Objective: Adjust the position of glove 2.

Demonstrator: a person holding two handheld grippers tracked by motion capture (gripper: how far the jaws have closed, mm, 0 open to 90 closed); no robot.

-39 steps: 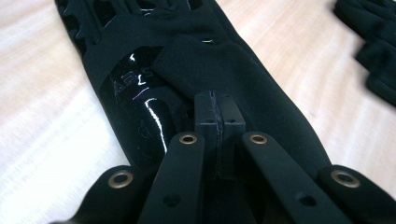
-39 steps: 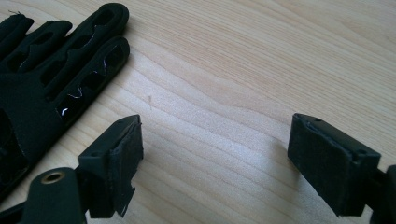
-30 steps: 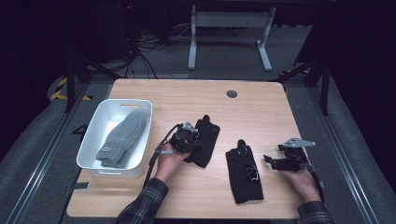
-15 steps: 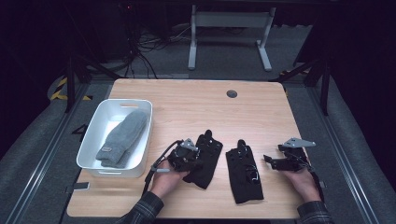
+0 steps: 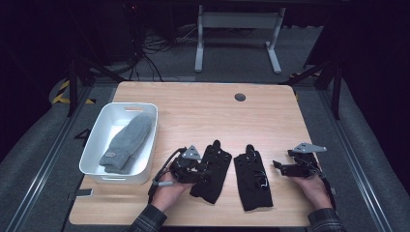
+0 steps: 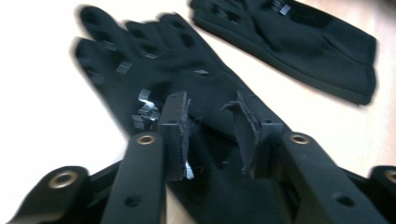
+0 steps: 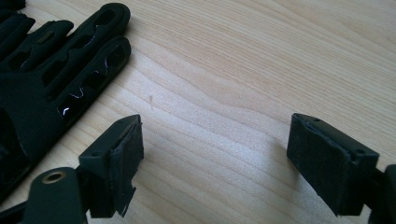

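Left gripper [image 6: 208,122]: jaws slightly apart, straddling the black fabric glove [image 6: 187,88] flat on the light wooden table [image 5: 203,106]. Right gripper [image 7: 215,163]: jaws wide apart over bare wood, second black glove [image 7: 42,74] beside.

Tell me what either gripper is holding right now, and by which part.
The left gripper straddles the left black glove at its cuff end, jaws part-closed; whether they pinch the fabric cannot be told. The right gripper is open over bare table, holding nothing.
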